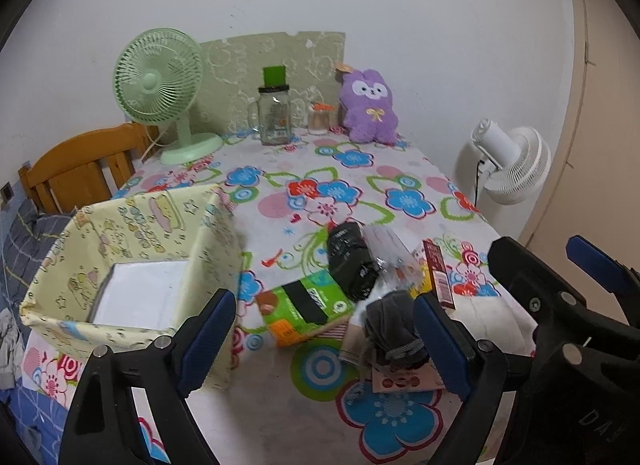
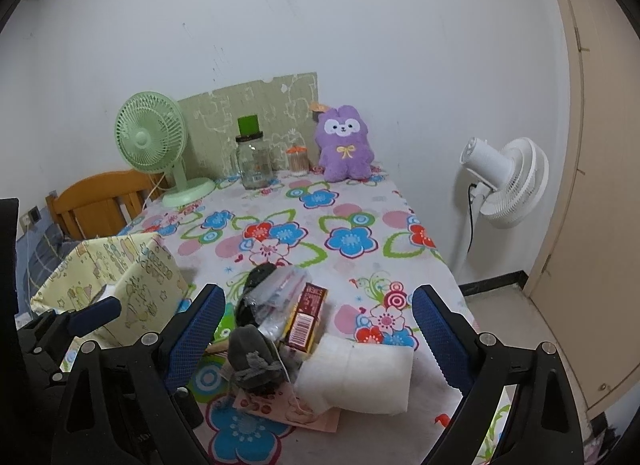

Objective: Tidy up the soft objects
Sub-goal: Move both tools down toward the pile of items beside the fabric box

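Left wrist view: table (image 1: 360,441) under a floral cloth in blue, red, pink and green, set against a white wall; wooden chair (image 1: 80,165) at the left, white standing fan (image 1: 512,169) on the floor at the right. Along the far edge stand a green desk fan (image 1: 160,89), a glass jar (image 1: 274,117) with a green block on its lid, a small lidded container (image 1: 319,119) and a purple plush rabbit (image 1: 370,107), before a pale green patterned board (image 1: 240,65). Yellow cartoon-print fabric bin (image 1: 132,241) at the left edge, a white pack (image 1: 140,293) inside. Near-centre pile: dark rolled bundle (image 1: 350,261), clear plastic packet (image 1: 390,257), red-brown box (image 1: 440,273), green packet (image 1: 308,305), grey sock (image 1: 394,329) on a pink card (image 1: 404,379). Print on the packets too blurred to read. Left gripper (image 1: 324,339): jaws wide apart, nothing clamped, pile between and beyond them. Right wrist view: same table, wall, beige door (image 2: 600,185) at right. Right gripper (image 2: 320,329): jaws spread wide, empty, framing the sock, the box and a white padded pack (image 2: 360,377). Box lettering illegible.
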Available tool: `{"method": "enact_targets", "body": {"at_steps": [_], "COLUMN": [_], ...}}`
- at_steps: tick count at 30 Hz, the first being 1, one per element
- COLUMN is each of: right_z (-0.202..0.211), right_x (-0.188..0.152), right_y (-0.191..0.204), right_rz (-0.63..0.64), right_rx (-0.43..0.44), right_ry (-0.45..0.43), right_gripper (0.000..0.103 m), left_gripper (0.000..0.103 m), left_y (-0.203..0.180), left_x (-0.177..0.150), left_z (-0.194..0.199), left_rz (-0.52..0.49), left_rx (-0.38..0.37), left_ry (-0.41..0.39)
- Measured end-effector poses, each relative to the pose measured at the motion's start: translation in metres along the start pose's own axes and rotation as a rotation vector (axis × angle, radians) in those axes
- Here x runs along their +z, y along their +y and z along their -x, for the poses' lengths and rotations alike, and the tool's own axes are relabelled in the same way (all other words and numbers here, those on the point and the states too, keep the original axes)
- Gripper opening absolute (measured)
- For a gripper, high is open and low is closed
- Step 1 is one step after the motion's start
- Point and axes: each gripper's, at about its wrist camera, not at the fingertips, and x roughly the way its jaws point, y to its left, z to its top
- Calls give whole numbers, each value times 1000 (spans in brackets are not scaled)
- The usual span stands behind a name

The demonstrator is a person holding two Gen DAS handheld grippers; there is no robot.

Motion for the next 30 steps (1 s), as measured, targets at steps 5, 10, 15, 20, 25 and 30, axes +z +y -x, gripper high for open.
{"method": "enact_targets", "body": {"at_steps": [5,10,15,20,25,30], "right_z": [-9,-18,-27,-36,-44,-51], "right_x": [-6,-11,-16,-19,-20,-21], "right_y": [-8,-13,-18,-24,-24,-20], "right_rz": [-10,-13,-22,-38,-35,-32], "right_rx": [4,7,3,7,12,27], "right_ry": [29,52,79,103,122,139], "right_gripper": [93,93,93,93,93,93], "left_gripper": [91,91,91,81,68,44], "left_y": [-10,-20,-28,-31,-37,-37], "left_x": [-4,-7,-9,-11,-13,-16], "left_z": [-10,-21,-32,-42,-46,-53], "left_rz": [-23,-49,-67,-51,-75,-78], "left_rx": [-13,-21,-25,-34,-84,-124], "left_ry": [27,54,79,97,119,169]}}
